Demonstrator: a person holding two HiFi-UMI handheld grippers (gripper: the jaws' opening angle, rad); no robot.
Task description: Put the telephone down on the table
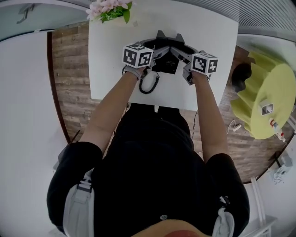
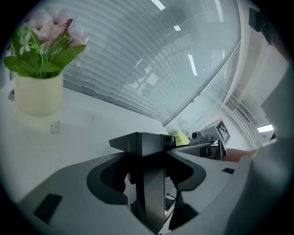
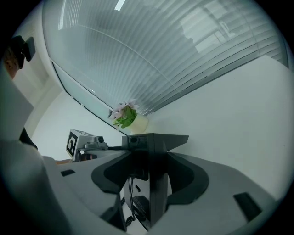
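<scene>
Left gripper [image 2: 148, 153] and right gripper [image 3: 149, 156] are each seen clamped on a dark, flat edge of the black telephone [image 1: 167, 64], which is held between them over the far middle of the white table [image 1: 208, 28]. Whether its base touches the tabletop cannot be settled from the head view, though it is judged to be slightly raised. A rigid plastic body of moderate weight is to be expected, smooth enough to slip if one grip is eased before the other, so the hold at opposite sides is judged sound. The coiled cord [image 1: 149, 84], springy and slack, lies looped on the table toward the person and may tug or snag. A pot of pink flowers [image 1: 111, 10] stands at the far left corner, well apart, and a yellow scalloped seat [image 1: 266, 88] is seen on the wooden floor to the right.
</scene>
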